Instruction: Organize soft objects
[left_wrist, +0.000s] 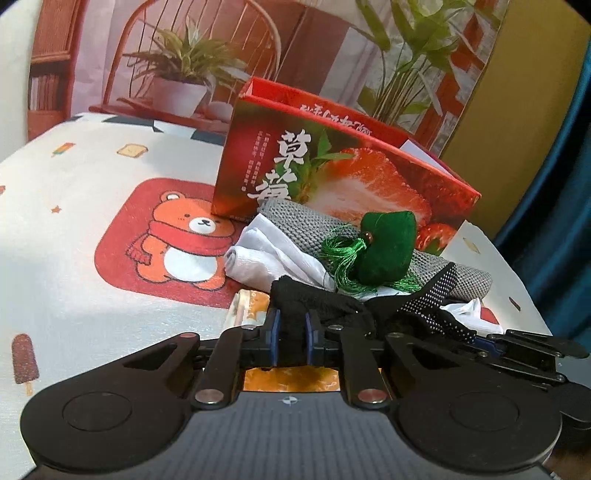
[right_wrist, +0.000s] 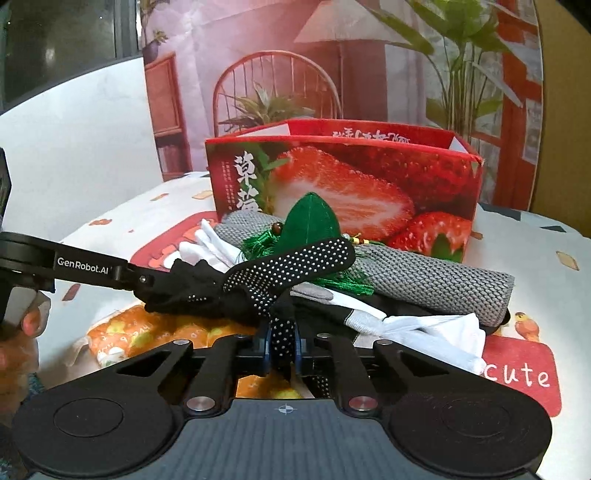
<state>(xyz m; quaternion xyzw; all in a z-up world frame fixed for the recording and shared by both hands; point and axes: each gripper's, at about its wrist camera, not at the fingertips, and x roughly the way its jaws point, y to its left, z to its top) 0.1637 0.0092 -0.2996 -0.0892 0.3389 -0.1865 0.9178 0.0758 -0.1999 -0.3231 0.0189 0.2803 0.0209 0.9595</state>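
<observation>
Both claws, left (left_wrist: 291, 338) and right (right_wrist: 283, 345), pinch one black dotted glove (right_wrist: 291, 258).

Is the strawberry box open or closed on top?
Open. The strawberry box has no lid; its inner back wall shows above the front rim in the right wrist view.

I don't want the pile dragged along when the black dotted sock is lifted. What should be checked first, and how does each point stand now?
1. Left claw shut on the black dotted sock: ok.
2. Right claw shut on the same sock: ok.
3. Sock free of the green tasselled pouch: not ok, its dotted part lies against the pouch.
4. Strawberry box open on top: ok.
5. Room inside the box: cannot tell.
</observation>
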